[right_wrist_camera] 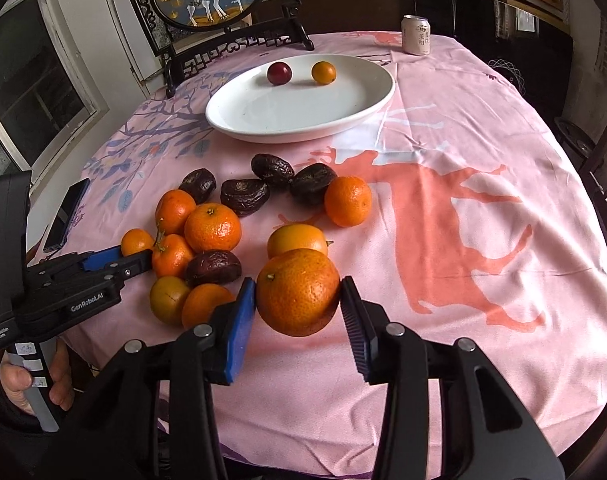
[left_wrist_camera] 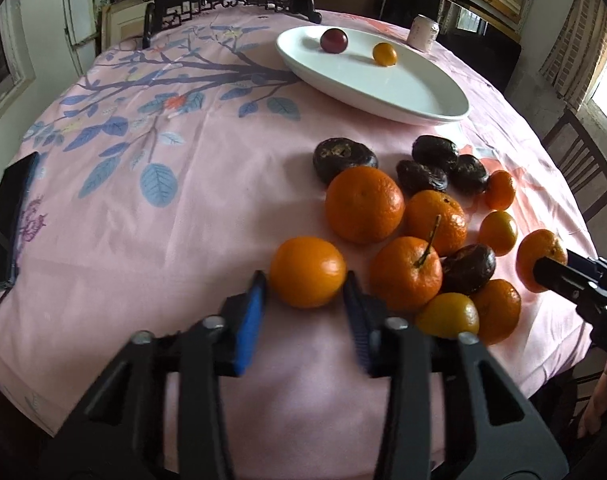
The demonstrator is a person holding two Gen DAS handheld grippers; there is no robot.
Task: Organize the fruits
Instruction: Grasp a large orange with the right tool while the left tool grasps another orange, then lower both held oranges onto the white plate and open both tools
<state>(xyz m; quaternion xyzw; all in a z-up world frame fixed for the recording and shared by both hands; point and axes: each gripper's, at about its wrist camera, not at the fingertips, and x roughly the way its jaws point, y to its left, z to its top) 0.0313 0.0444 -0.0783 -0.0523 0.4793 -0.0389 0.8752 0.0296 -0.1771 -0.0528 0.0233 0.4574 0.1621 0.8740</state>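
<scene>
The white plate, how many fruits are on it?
2. On the white plate, a dark red fruit sits near the far rim, and a small yellow-orange fruit sits just right of it. None look hidden.

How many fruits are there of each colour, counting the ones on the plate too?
orange fruits: 10
dark fruits: 5
red fruit: 1
Total: 16
</scene>
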